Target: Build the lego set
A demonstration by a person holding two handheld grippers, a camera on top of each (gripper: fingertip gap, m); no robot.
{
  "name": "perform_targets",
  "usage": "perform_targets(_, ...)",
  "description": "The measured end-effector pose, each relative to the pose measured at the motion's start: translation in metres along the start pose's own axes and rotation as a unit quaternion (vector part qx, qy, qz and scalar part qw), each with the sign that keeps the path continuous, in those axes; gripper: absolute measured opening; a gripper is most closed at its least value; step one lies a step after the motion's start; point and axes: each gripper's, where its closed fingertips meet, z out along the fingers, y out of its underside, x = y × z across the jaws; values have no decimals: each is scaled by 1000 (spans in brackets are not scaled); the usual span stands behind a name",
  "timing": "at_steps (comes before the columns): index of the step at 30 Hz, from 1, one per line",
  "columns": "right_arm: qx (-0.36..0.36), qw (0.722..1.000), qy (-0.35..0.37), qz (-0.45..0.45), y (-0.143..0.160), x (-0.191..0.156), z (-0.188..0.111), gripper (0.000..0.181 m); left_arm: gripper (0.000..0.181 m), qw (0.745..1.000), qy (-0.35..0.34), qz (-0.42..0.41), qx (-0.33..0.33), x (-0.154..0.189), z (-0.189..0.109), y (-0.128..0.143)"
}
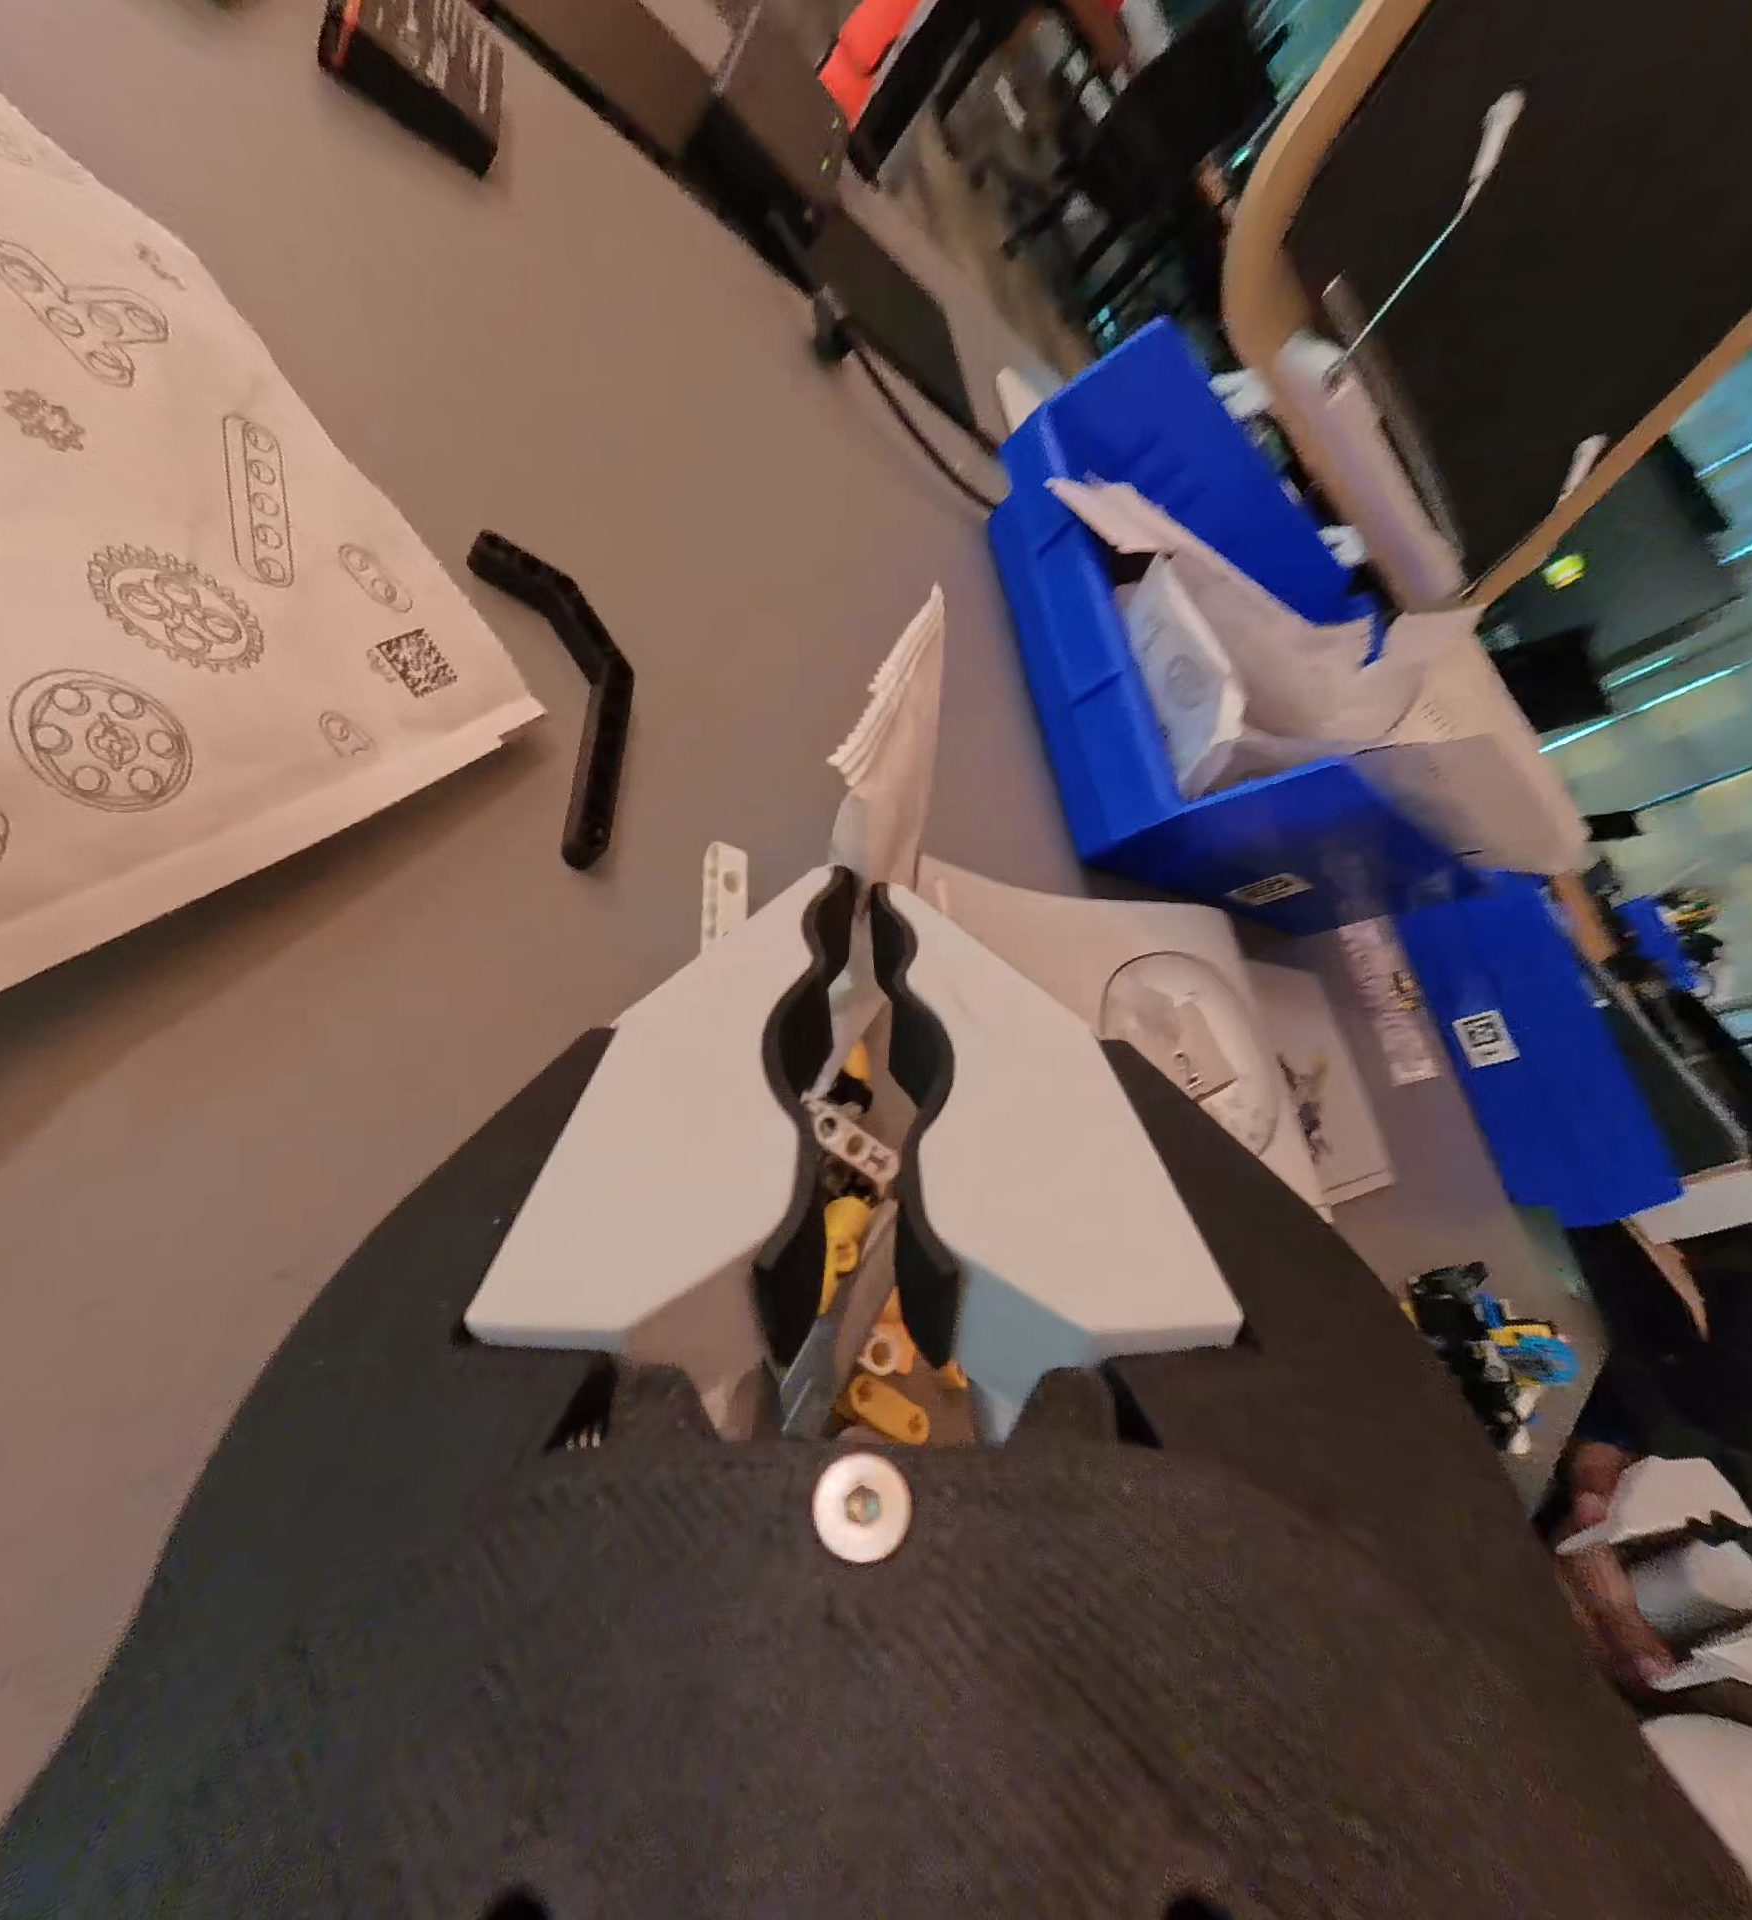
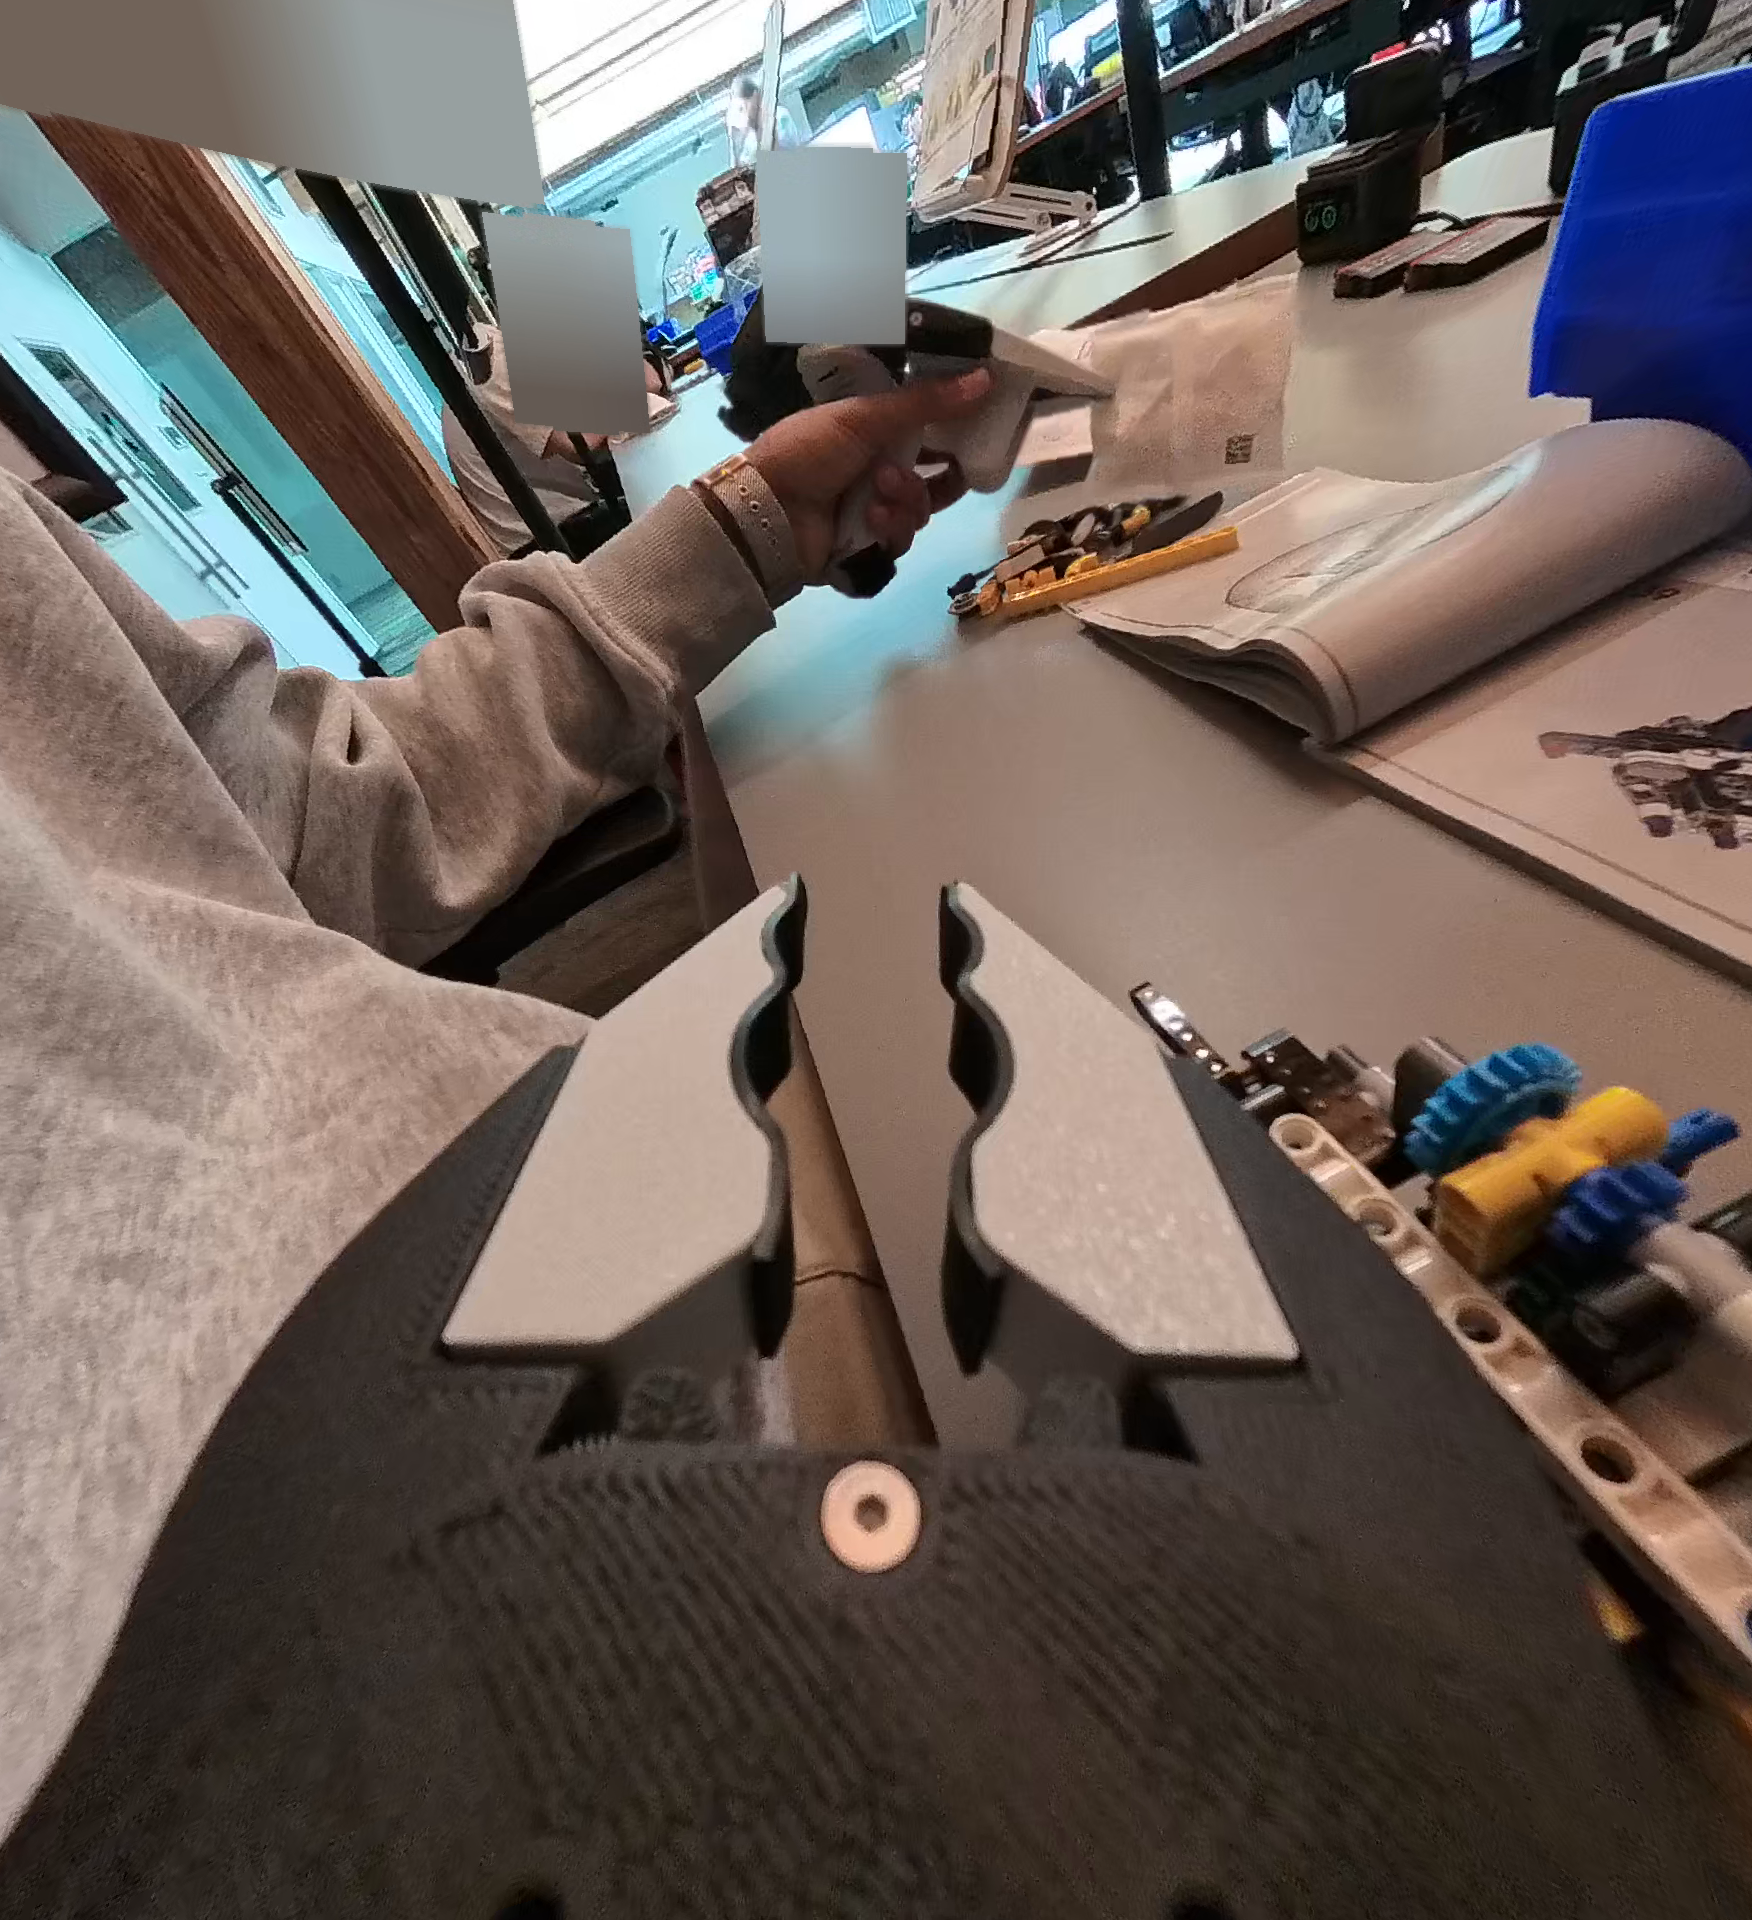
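Observation:
My left gripper (image 1: pixel 856 894) is shut on the edge of a white paper bag (image 1: pixel 898 717) and holds it up. Yellow and grey Lego pieces (image 1: pixel 882 1392) show in the gap behind its fingertips. In the right wrist view a hand holds the left gripper (image 2: pixel 1095 384) at the bag (image 2: pixel 1194 364), above the table. My right gripper (image 2: pixel 872 914) is open and empty, low over the table near its front edge. A partly built model (image 2: pixel 1537 1226) with blue gears, a yellow connector and a white beam lies just right of it. A black bent beam (image 1: pixel 591 686) lies loose on the table.
A large white bag printed with part outlines (image 1: pixel 124 571) lies at the left. Blue bins (image 1: pixel 1163 644) stand behind an open instruction booklet (image 2: pixel 1423 592). A small yellow and black assembly (image 2: pixel 1090 551) lies beside the booklet. A grey-sleeved arm (image 2: pixel 332 779) crosses the left side. The gap from one gripper's tips to the other's is roughly 35 cm.

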Motion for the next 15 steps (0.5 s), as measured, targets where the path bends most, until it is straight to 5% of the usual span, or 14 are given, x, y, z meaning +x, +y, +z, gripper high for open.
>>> perform_targets(8, -4, 1000, 0, -8, 0, -3, -2, 24, 0, 982, 136, -27, 128, 40, -40, -40)
perform_targets(15, -13, 999, 4, -30, 2, -8, -6, 24, 0, 985, -18, -37, 169, -28, -96, -30)
